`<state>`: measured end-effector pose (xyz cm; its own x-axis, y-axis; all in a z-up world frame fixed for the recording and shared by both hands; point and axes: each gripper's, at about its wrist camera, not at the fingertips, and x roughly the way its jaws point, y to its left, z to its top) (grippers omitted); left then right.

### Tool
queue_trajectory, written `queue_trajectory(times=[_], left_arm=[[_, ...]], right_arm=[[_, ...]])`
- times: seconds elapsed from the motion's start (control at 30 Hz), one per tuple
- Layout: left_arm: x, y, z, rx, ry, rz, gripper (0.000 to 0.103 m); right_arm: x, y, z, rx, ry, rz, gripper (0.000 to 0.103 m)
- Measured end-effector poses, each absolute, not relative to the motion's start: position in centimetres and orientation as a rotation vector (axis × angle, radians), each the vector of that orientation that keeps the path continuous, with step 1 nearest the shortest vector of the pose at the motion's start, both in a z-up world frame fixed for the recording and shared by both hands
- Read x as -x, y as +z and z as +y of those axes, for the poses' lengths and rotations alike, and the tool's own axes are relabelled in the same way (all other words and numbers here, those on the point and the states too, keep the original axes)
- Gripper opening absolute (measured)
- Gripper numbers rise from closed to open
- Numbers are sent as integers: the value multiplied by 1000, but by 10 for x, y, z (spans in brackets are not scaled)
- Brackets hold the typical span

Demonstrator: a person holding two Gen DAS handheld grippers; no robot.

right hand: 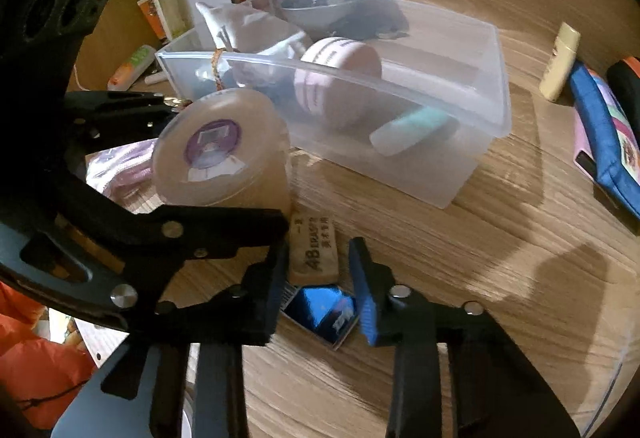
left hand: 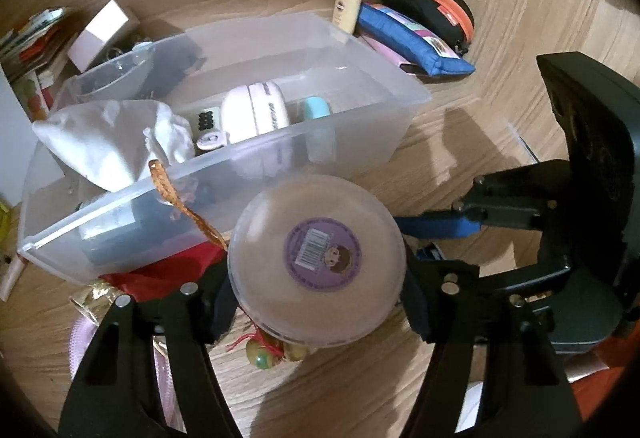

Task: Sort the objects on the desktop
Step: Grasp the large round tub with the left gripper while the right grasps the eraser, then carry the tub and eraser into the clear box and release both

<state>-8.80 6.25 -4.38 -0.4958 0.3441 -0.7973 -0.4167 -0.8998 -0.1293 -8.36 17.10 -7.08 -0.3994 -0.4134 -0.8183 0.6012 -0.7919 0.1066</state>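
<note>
My left gripper (left hand: 316, 298) is shut on a round translucent container (left hand: 318, 258) with a purple label, held above the desk just in front of the clear plastic bin (left hand: 224, 166). The container also shows in the right wrist view (right hand: 218, 150), with the left gripper's fingers on it. My right gripper (right hand: 318, 290) is open, its fingers either side of a beige eraser (right hand: 316, 250) lying on the desk, with a small blue box (right hand: 322, 312) just below it. The bin (right hand: 460, 166) holds a pink round case (right hand: 336, 78), a teal item (right hand: 416, 130) and a white cloth bag (left hand: 108, 134).
A blue pouch (left hand: 412, 38), a black and orange case (left hand: 432, 10) and a cream bottle (left hand: 348, 8) lie behind the bin. A white box (left hand: 100, 34) and books (left hand: 32, 46) sit at the left. Red fabric (left hand: 160, 274) and a beaded charm (left hand: 264, 354) lie under the left gripper.
</note>
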Motion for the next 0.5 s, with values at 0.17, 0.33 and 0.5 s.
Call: queue_trajectory(times=[0.17, 0.33, 0.5], left_arm=[[84, -38, 61, 1239, 2419, 113, 67], [72, -19, 54, 1161, 2439, 67, 67], [66, 0, 50, 1095, 2466, 48, 67]], right_arm=[[81, -68, 174, -1204, -2218, 255, 22], [77, -52, 191, -1164, -2270, 186, 22], [73, -28, 208, -1097, -2329, 122, 22]])
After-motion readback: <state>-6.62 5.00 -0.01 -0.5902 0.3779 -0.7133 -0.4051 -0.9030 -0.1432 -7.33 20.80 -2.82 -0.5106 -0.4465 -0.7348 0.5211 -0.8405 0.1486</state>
